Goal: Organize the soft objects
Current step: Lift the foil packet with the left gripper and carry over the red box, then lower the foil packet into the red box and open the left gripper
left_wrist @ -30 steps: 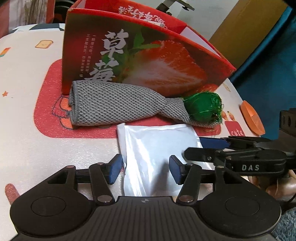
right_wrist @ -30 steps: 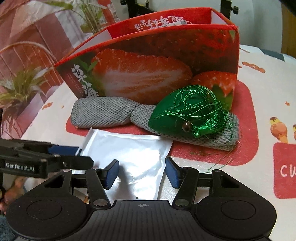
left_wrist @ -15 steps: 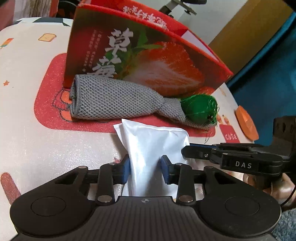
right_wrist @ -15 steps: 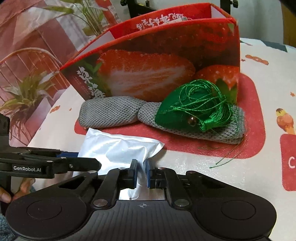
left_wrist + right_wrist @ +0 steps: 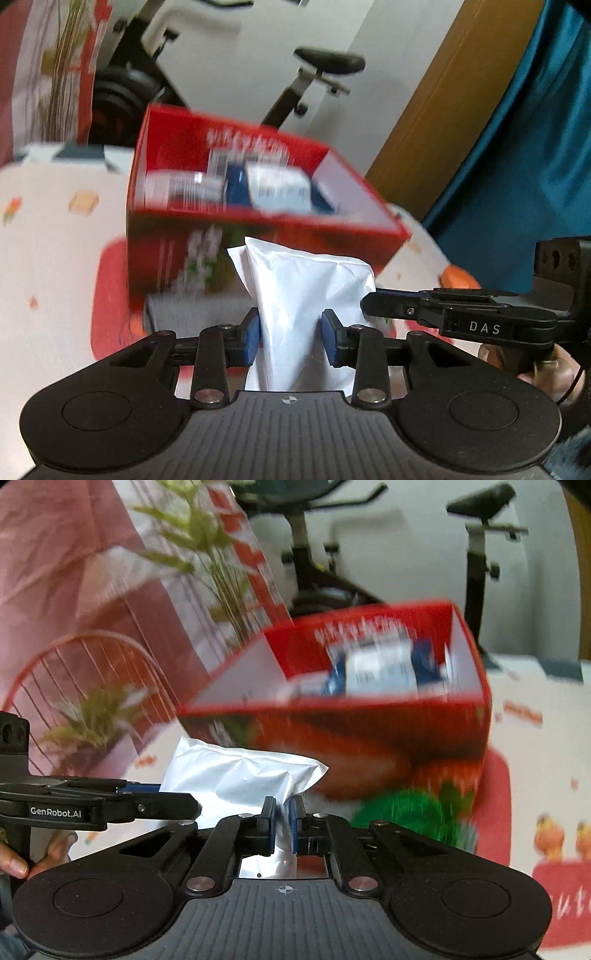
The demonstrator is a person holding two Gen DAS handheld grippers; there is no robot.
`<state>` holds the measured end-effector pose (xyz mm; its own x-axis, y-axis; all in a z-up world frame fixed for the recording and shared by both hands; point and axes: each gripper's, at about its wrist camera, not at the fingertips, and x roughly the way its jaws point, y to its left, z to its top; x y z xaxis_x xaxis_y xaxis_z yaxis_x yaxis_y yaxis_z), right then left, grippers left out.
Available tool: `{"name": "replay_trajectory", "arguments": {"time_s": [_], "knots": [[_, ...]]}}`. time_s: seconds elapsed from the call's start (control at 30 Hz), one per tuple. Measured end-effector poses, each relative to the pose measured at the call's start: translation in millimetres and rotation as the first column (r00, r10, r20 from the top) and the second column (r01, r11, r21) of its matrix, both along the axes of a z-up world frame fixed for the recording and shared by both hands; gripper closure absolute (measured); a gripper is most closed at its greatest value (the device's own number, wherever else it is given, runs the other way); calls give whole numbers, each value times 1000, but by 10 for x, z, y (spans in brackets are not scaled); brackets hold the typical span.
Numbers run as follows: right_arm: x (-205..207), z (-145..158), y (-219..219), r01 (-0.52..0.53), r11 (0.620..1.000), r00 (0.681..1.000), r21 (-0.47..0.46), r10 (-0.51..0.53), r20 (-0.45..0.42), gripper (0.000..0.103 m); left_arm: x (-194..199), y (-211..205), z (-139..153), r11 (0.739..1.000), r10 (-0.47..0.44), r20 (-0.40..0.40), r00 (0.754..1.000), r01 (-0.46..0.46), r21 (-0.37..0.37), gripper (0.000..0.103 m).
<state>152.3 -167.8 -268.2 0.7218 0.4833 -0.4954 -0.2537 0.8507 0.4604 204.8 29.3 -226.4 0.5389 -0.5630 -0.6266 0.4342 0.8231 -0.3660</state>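
The red box [image 5: 236, 236] is smeared by motion blur — its print and the blue-and-white packets [image 5: 380, 668] inside cannot be read. The white pouch [image 5: 306, 295] hides most of the grey cloth [image 5: 195, 314]. The green bundle [image 5: 410, 812] is only a blur — part hidden behind the right gripper [image 5: 282, 823].

Black left tongs [image 5: 291, 336] with blue pads, silver pivot screws, ribbed base, right tongs [image 5: 282, 825] alike, white "DAS" lettering
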Motion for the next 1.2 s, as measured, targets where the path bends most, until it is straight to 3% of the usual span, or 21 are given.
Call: {"name": "replay_trajectory", "arguments": {"time_s": [0.2, 0.33, 0.47, 0.6, 0.77, 0.87, 1.0, 1.1, 1.17, 1.2], "knots": [[227, 400, -129, 18, 999, 993, -30, -14, 118, 96, 224, -75, 402, 1000, 2, 105, 995, -1, -6, 66], [472, 616, -203, 59, 993, 979, -98, -38, 201, 96, 421, -224, 581, 1000, 11, 163, 987, -11, -5, 66], [749, 689, -301, 121, 981, 971, -152, -85, 224, 96, 757, -449, 664, 999, 26, 215, 976, -29, 14, 64], [1043, 597, -368, 183, 956, 966, -231, -131, 225, 96, 1145, -649, 588, 999, 48, 158, 986, -46, -13, 63], [1234, 289, -416, 188, 944, 975, -271, -145, 169, 96, 1422, -803, 337, 999, 34, 46, 998, -34, -7, 61], [1258, 115, -426, 175, 945, 981, -275, -143, 131, 96, 1489, -837, 192, 999, 15, 3, 1000, -15, 29, 54], [1278, -10, -457, 175, 945, 983, -275, -154, 95, 97, 1560, -811, 89, 996, 40, -22, 999, -38, 79, 50], [1284, -61, -417, 158, 939, 987, -306, -141, 79, 97, 1591, -724, 76, 996, 67, -35, 997, -65, 66, 51], [1300, -82, -360, 137, 934, 990, -331, -119, 74, 97, 1601, -691, 92, 995, 74, -31, 997, -72, 64, 52], [1319, -85, -332, 128, 930, 991, -345, -111, 68, 97, 1599, -683, 95, 995, 72, -26, 997, -70, 67, 58]]}}
